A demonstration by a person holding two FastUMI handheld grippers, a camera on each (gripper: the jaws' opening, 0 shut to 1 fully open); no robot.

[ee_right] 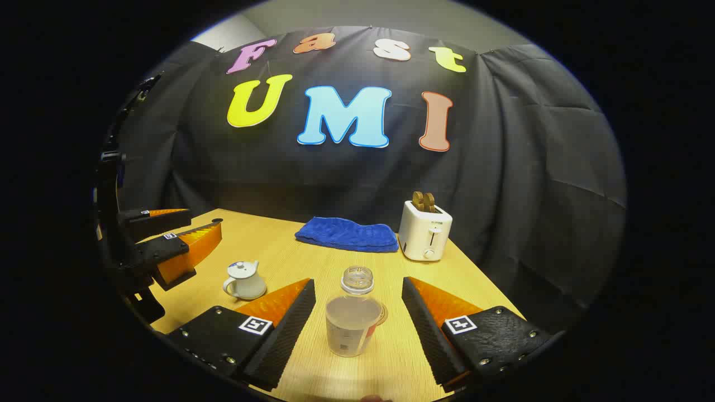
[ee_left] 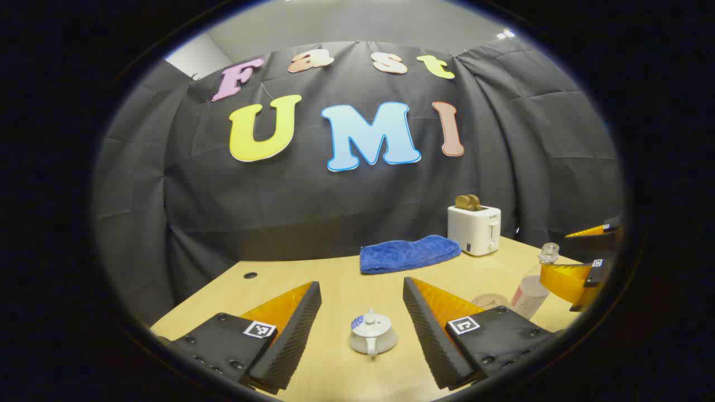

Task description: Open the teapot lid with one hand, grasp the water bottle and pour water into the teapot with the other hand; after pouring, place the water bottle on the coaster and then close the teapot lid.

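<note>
Clear water bottle between right hand-held gripper fingers

Bare tabletop lies open around the teapot and water bottle, while the folded blue towel and toaster block the back edge.

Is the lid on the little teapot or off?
On. The teapot wears its lid, sitting flat on top, with the open left gripper around it, not touching.
</note>
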